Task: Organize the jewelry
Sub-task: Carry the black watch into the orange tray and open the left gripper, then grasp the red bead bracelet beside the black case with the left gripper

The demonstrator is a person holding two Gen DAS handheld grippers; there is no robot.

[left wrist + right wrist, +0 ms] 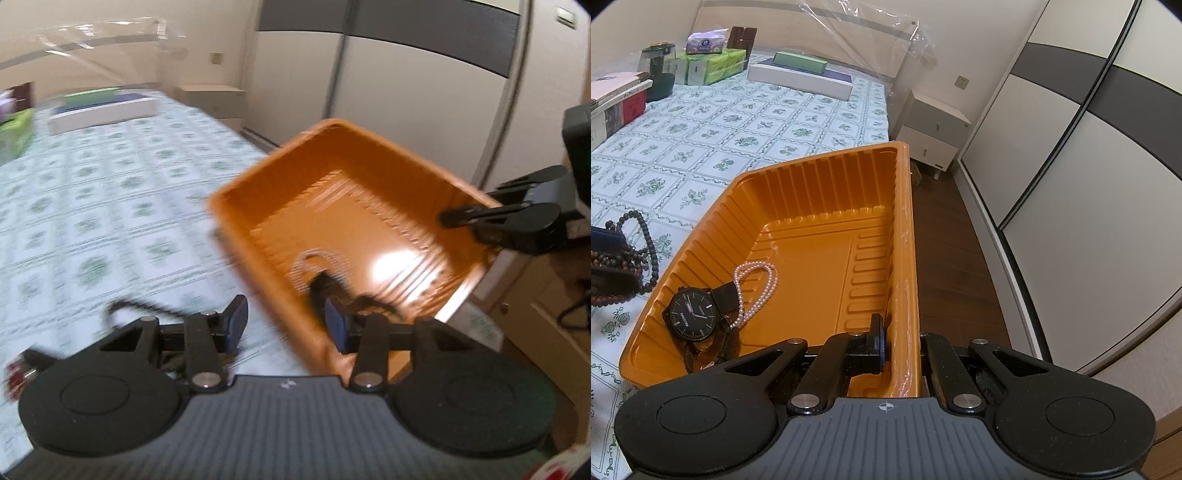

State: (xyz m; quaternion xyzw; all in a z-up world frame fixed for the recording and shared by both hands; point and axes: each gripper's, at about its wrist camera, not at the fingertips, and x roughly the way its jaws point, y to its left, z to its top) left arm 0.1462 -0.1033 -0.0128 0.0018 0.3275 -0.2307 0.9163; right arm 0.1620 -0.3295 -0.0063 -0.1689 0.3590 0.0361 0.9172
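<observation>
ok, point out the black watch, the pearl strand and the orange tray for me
black watch [690, 314], right wrist view, on its dial
pearl strand [772, 282], right wrist view, on the loop's right side
orange tray [820, 184], right wrist view, on the ribbed far wall

Bed with floral-checked sheet [746, 122], orange tray [827, 206] at its edge, dark bead strands [646, 240], tissue packs [713, 66], flat boxes [801, 79]

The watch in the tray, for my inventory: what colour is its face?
Black, with pale markings; the watch shows best in the right wrist view.
</observation>
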